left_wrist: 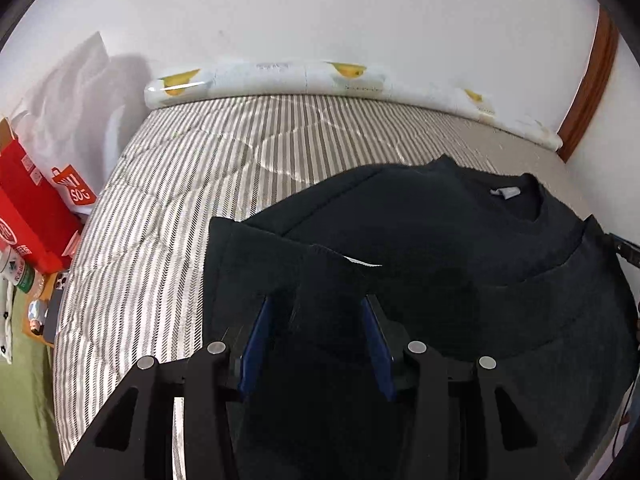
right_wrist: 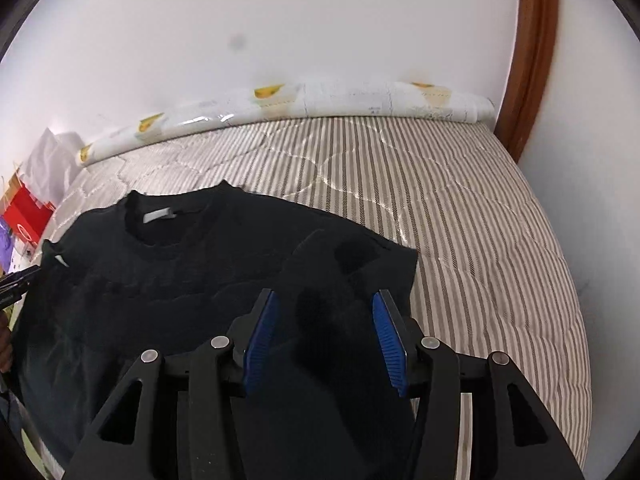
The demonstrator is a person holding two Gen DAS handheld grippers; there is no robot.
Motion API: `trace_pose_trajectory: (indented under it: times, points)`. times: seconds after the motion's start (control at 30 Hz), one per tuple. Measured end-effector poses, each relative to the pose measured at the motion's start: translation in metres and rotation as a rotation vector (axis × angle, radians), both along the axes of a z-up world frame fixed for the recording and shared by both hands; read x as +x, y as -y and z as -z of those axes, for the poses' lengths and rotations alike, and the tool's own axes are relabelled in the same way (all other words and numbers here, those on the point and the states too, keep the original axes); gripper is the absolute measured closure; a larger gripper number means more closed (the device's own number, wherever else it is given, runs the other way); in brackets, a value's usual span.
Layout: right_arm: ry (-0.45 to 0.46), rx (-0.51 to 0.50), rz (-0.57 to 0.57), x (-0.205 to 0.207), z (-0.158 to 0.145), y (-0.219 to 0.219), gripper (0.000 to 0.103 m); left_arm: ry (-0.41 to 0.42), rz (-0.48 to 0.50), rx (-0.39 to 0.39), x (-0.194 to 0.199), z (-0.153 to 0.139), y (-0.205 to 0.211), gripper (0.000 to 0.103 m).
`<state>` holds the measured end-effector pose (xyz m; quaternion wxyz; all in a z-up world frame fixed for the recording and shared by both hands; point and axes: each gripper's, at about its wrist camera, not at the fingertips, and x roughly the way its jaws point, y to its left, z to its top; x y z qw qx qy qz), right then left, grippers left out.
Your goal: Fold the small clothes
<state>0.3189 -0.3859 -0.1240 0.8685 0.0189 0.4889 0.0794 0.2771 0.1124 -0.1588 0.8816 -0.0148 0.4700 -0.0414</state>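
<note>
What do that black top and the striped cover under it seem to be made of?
The black sweater: probably a thick knit, matte and fuzzy, with a ribbed collar; the fibre cannot be told. The striped bed cover: quilted woven fabric, likely a cotton or synthetic blend, with stitched curves and a slight sheen where light falls.

My bed's striped quilted mattress [left_wrist: 168, 208] runs up to a plain white wall [left_wrist: 320, 8], where a long roll printed with yellow fruit [left_wrist: 280, 78] lies. A brown wooden door frame [right_wrist: 536, 52] stands right; red boxes [left_wrist: 28, 208] sit left.
</note>
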Motion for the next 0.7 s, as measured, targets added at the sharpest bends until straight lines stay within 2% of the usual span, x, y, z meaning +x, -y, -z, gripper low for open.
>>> trace_pose_trajectory:
  times: [0.1,0.13,0.17,0.2,0.23,0.27,0.37,0.47,0.53,0.63,0.7]
  points:
    - [-0.017,-0.014,-0.012,0.012,0.011,-0.006,0.054,-0.004,0.002,-0.008,0.002,0.003,0.000,0.060]
    - [-0.019,-0.019,-0.022,0.015,0.015,-0.010,0.054,-0.001,0.005,-0.006,0.002,0.002,0.001,0.062]
    - [-0.018,-0.034,-0.026,0.016,0.018,-0.013,0.064,0.003,0.013,-0.003,0.003,0.002,0.003,0.071]
    - [-0.008,-0.063,-0.036,0.018,0.021,-0.018,0.072,0.014,0.019,0.019,0.001,0.001,0.007,0.075]
    - [-0.004,-0.073,-0.052,0.018,0.023,-0.022,0.082,0.030,0.018,0.044,0.000,-0.001,0.008,0.086]
    - [-0.002,-0.065,-0.079,0.018,0.024,-0.025,0.083,0.047,0.022,0.061,-0.001,-0.003,0.009,0.095]
    - [0.050,-0.040,-0.093,0.011,0.016,-0.023,0.086,0.105,0.025,0.035,-0.006,-0.017,0.004,0.096]
    - [0.134,0.065,-0.070,0.004,-0.006,-0.006,0.086,0.150,0.028,-0.047,-0.007,-0.030,-0.010,0.096]
    - [0.172,0.122,-0.072,0.005,-0.016,0.005,0.086,0.158,-0.006,-0.083,0.001,-0.034,-0.020,0.096]
    - [0.169,0.137,-0.043,0.017,-0.018,0.012,0.086,0.162,-0.044,-0.119,0.015,-0.030,-0.029,0.096]
    - [0.136,0.127,-0.017,0.032,-0.008,0.012,0.086,0.115,-0.063,-0.127,0.026,-0.019,-0.028,0.096]
